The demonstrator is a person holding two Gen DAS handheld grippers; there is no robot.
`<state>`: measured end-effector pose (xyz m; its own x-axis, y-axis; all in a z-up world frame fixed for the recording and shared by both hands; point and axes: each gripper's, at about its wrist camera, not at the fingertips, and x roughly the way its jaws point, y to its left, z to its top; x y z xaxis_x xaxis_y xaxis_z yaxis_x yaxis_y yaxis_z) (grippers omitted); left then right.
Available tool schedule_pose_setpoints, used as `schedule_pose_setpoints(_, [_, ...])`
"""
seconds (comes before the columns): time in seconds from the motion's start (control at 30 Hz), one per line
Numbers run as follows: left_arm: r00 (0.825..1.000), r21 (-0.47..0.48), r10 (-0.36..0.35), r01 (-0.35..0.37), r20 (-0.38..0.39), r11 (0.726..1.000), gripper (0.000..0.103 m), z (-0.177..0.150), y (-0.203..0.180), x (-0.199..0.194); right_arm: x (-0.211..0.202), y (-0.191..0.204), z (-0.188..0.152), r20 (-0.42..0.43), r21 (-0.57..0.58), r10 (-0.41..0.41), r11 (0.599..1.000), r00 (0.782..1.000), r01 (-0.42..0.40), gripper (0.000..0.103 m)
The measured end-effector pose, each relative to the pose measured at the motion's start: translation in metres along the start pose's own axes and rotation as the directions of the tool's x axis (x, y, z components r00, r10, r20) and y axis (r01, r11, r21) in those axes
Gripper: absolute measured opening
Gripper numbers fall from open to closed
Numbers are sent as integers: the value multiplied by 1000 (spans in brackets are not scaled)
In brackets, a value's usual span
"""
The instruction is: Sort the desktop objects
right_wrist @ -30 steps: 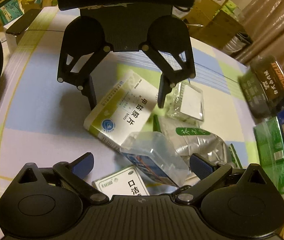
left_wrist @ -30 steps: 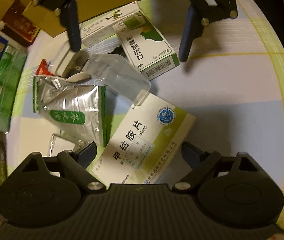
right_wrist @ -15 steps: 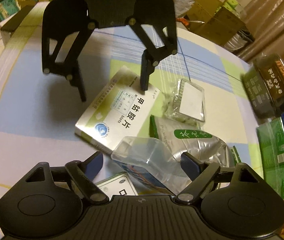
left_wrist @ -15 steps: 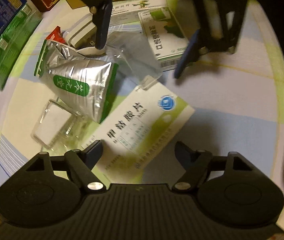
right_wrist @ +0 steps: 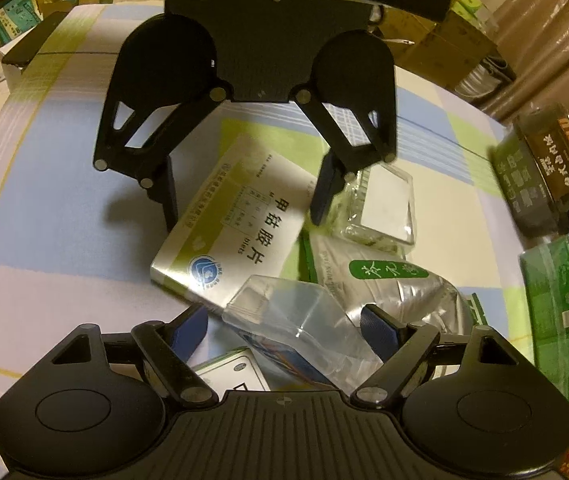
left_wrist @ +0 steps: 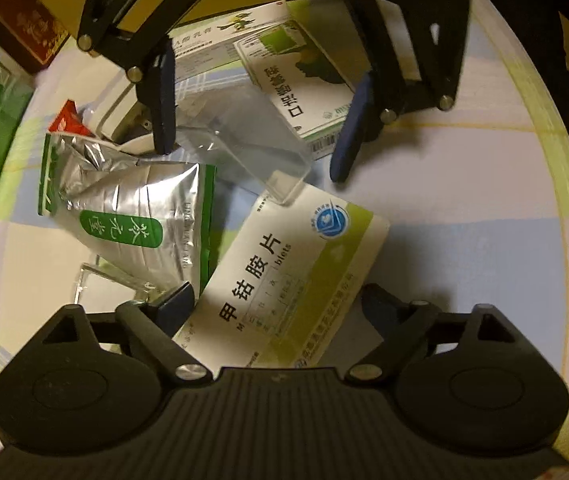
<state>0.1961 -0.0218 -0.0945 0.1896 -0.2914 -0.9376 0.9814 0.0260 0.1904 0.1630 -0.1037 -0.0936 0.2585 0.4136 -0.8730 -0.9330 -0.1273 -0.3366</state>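
Left tongs [left_wrist: 274, 300] opening astride white-and-green tablet box [left_wrist: 284, 276], right tongs [right_wrist: 284, 324] closing round clear plastic case [right_wrist: 296, 328], neither yet gripped, poised for separate lifts from checked surface [right_wrist: 64, 248].

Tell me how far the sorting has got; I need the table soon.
Nothing looks sorted yet: the tablet box, foil pouch and clear plastic case lie overlapped in one pile. In hand: the left tongs are opening astride the tablet box; the right tongs are closing around the clear case. Everything remains.
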Motion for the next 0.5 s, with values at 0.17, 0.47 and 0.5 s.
schedule_pose_setpoints(0.17, [1000, -100, 6, -8, -24, 995, 83, -4, 2, -2, -2, 1, -1, 1, 23, 10, 1000, 1000, -10, 57])
schedule_pose_setpoints(0.47, [990, -374, 94, -127, -106, 919, 71, -30, -23, -23, -17, 4, 12, 15, 157, 50, 986, 999, -52, 35])
schedule_pose_setpoints(0.5, [988, -403, 106, -142, -110, 904, 71, -32, -26, -25, -21, 3, 15, 25, 200, 63, 978, 998, -67, 34])
